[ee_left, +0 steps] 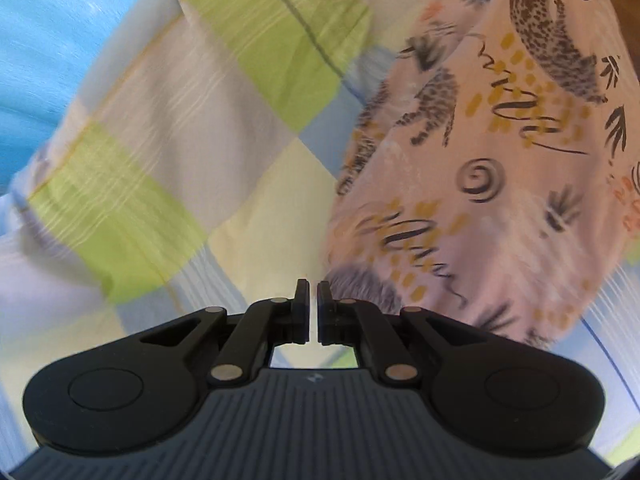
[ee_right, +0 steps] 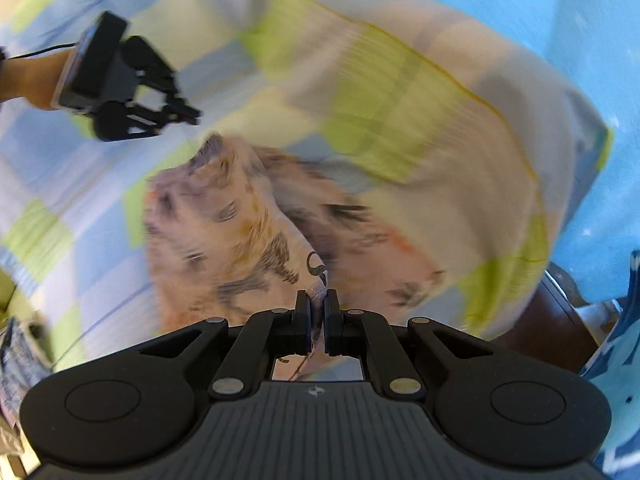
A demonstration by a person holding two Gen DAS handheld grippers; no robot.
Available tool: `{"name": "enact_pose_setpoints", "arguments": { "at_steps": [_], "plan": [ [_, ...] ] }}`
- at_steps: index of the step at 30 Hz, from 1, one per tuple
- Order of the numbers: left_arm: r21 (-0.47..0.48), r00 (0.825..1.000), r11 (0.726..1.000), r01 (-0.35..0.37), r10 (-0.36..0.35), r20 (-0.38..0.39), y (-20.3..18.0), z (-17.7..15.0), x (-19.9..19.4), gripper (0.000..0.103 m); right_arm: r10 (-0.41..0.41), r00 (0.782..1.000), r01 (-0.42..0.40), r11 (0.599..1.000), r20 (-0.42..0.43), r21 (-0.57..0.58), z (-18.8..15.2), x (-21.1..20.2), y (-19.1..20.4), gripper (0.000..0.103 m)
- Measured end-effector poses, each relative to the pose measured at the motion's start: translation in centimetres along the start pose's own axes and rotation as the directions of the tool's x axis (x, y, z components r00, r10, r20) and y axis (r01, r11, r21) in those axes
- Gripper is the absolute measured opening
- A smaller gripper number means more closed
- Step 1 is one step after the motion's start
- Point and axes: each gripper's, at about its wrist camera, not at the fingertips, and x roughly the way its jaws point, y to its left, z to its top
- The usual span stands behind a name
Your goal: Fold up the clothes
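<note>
A pink garment [ee_left: 500, 184] printed with leopards, spirals and leaves hangs and drapes at the right of the left wrist view. My left gripper [ee_left: 313, 286] is shut with nothing between its fingers, just left of the garment's lower edge. In the right wrist view the same pink garment [ee_right: 224, 232] lies bunched on the bed, blurred by motion. My right gripper [ee_right: 317, 298] is shut on an edge of the pink garment. The left gripper [ee_right: 188, 114] shows there too, held by a hand above the garment's far corner.
A patchwork bedspread [ee_left: 160, 152] of green, cream, blue and grey squares covers the bed [ee_right: 420, 112]. Blue fabric [ee_right: 592, 80] lies at the right. A brown wooden surface [ee_right: 548, 320] shows at the bed's edge. More cloth [ee_right: 16, 356] sits at the far left.
</note>
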Motion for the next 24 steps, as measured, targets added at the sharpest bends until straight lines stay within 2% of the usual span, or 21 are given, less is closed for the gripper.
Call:
{"name": "enact_pose_setpoints", "arguments": {
  "at_steps": [3, 7, 10, 11, 14, 16, 17, 20, 23, 24],
  "plan": [
    [-0.037, 0.998, 0.999, 0.04, -0.041, -0.041, 1.3, 1.5, 2.7, 0.0, 0.0, 0.999, 0.001, 0.999, -0.041, 0.033, 0.8, 2.9, -4.1, 0.005],
    [-0.044, 0.996, 0.997, 0.06, -0.062, -0.057, 2.0, 1.7, 4.1, 0.002, 0.013, 0.996, -0.006, 0.997, -0.087, 0.082, 1.0, 5.8, -7.3, 0.005],
    [-0.12, 0.992, 0.987, 0.107, -0.115, -0.056, 3.2, 0.4, 3.7, 0.012, 0.034, 0.992, -0.023, 0.995, -0.121, 0.094, 0.7, 7.1, -8.1, 0.005],
    [-0.162, 0.989, 0.978, 0.129, -0.138, -0.047, 3.7, -0.3, 3.3, 0.017, 0.039, 0.99, -0.027, 0.996, -0.134, 0.087, 0.5, 7.3, -8.2, 0.005],
    [-0.275, 0.976, 0.939, 0.208, -0.217, 0.0, 4.9, -2.1, 2.5, 0.017, 0.054, 0.987, -0.04, 0.995, -0.153, 0.095, -0.5, 7.6, -8.4, 0.006],
    [-0.304, 0.965, 0.918, 0.253, -0.262, 0.014, 5.0, -2.3, 2.8, 0.019, 0.061, 0.986, -0.044, 0.993, -0.157, 0.106, -0.9, 7.7, -8.5, 0.006],
    [-0.315, 0.96, 0.909, 0.272, -0.279, 0.024, 5.0, -2.4, 2.9, 0.024, 0.062, 0.985, -0.045, 0.993, -0.159, 0.11, -1.1, 7.8, -8.5, 0.006],
    [-0.369, 0.952, 0.879, 0.301, -0.301, 0.06, 4.8, -2.5, 3.3, 0.03, 0.059, 0.986, -0.041, 0.993, -0.154, 0.112, -1.1, 7.9, -8.4, 0.006],
    [-0.385, 0.953, 0.874, 0.297, -0.297, 0.06, 4.5, -2.2, 4.2, 0.027, 0.05, 0.987, -0.035, 0.994, -0.15, 0.104, -1.0, 8.2, -8.3, 0.006],
    [-0.384, 0.956, 0.878, 0.287, -0.29, 0.051, 4.3, -2.2, 4.4, 0.015, 0.048, 0.987, -0.032, 0.994, -0.15, 0.105, -0.9, 8.4, -8.3, 0.006]
  ]
}}
